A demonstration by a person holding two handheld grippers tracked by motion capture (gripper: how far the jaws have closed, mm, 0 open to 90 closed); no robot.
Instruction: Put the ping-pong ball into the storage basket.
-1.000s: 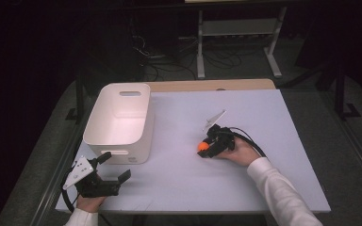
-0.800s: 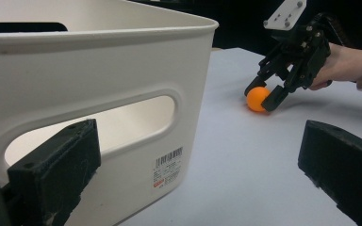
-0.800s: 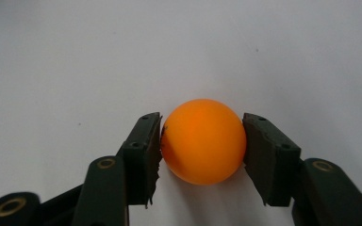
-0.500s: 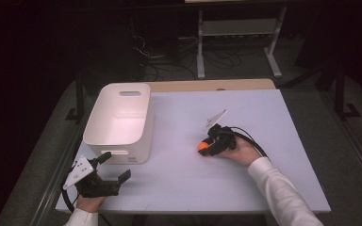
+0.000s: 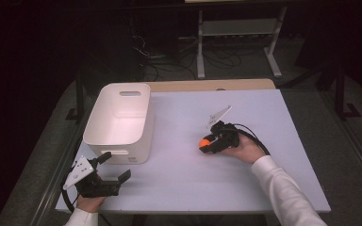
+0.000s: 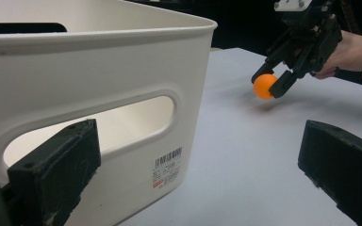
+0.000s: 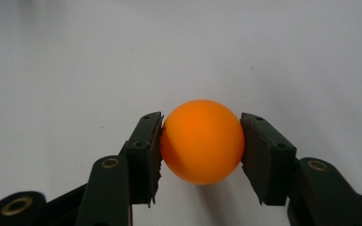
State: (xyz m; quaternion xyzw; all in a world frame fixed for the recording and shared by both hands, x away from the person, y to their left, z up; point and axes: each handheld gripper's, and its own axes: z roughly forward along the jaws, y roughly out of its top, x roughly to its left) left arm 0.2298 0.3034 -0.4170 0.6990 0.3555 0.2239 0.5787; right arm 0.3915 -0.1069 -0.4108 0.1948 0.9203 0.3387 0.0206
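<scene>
An orange ball (image 7: 201, 141) sits pinched between both pads of my right gripper (image 7: 201, 153), which is shut on it. In the high view that gripper (image 5: 207, 143) holds the ball (image 5: 203, 141) near the middle of the white table, slightly right of centre. The left gripper view shows the ball (image 6: 264, 86) lifted a little above the tabletop, with its shadow below. My left gripper (image 5: 115, 167) stands open at the table's front left corner, just in front of the white bin (image 5: 118, 120). Nothing lies between its wide-apart jaws, which frame the bin's near wall (image 6: 99, 122).
The bin is white plastic with handle slots and looks empty inside. A white table (image 5: 264, 113) carries everything, with a wooden strip along its far edge. A metal stand (image 5: 235, 33) and cables lie on the dark floor beyond.
The right gripper with the ball has risen slightly off the table. The left gripper has stayed where it was.
</scene>
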